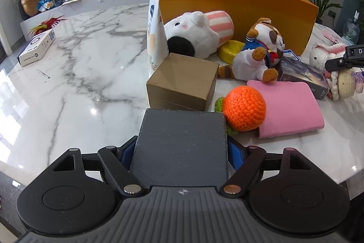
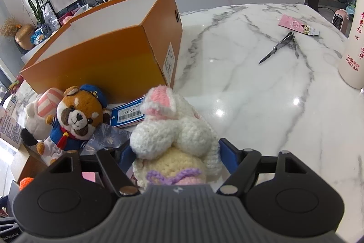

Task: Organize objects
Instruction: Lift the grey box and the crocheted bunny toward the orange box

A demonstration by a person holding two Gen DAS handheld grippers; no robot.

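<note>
My left gripper is shut on a dark grey box, held just above the marble table near its front edge. My right gripper is shut on a white crocheted rabbit with pink ears and a cream body; the rabbit also shows in the left wrist view at the far right. The open orange box stands behind the pile; in the right wrist view the orange box is ahead and to the left. A sailor red-panda plush, white cat plush, orange crocheted ball, pink pouch and brown cardboard box lie in front of it.
A white upright packet leans by the cardboard box. A yellow dish and a dark card box lie in the pile. A small white carton sits far left. Scissors, a pink card and a white bottle are on the right.
</note>
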